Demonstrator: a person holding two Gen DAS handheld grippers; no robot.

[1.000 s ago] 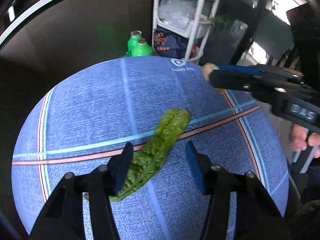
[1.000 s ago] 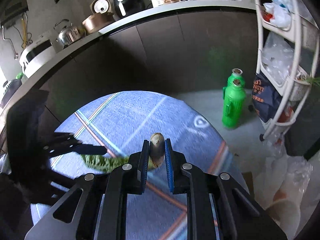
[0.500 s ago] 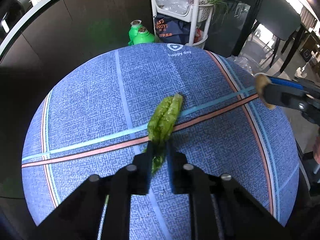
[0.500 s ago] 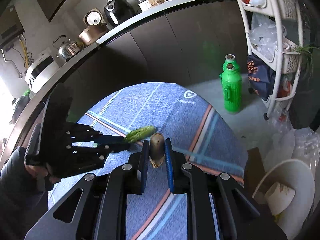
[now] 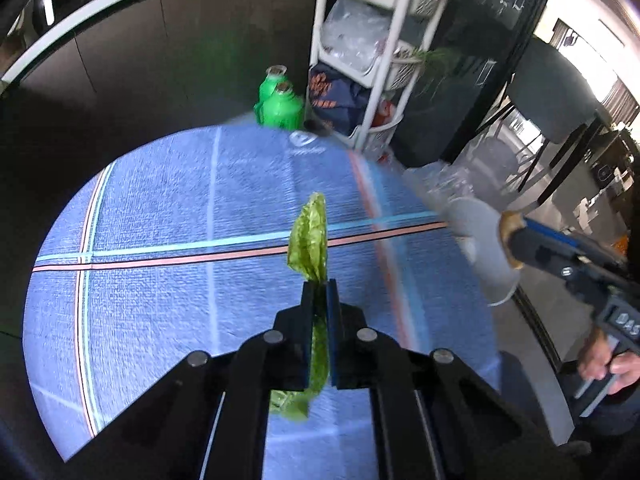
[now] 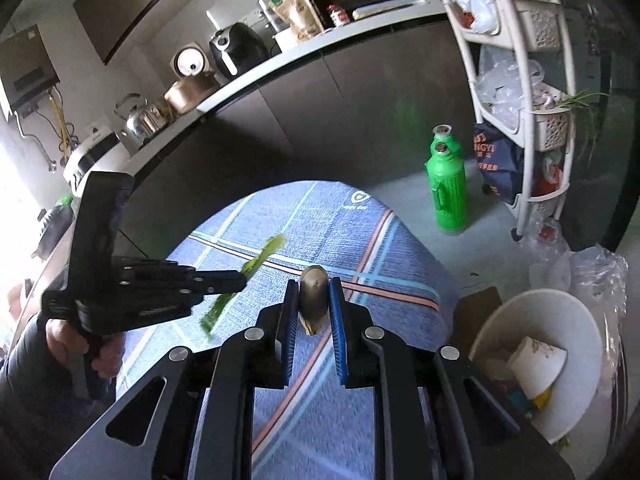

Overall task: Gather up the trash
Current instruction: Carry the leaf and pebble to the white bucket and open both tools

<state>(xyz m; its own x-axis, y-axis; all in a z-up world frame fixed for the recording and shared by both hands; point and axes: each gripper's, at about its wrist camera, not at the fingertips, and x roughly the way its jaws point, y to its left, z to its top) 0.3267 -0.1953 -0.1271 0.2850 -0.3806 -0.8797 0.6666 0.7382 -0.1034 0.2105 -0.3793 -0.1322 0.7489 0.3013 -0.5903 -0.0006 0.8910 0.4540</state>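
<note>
Two scraps, one in each pair of tongs, both off the bench.

Left wrist view, change: the left tongs [image 5: 319, 294], a second ago open astride the green leaf [image 5: 309, 240] lying flat on the blue cloth of the bench [image 5: 160, 208], have closed on it and raised it; it now dangles clear of the cloth.

Left wrist view, meaning: leaf collected, ready to carry.

Right wrist view, grip: the right tongs [image 6: 313, 296] stay clamped on the brown scrap [image 6: 313, 294], as before.

Right wrist view, change: the white bin [image 6: 536, 364] on the floor, lower right, shows more fully.

Right wrist view, meaning: dropping both scraps into the bin is likely next.
</note>
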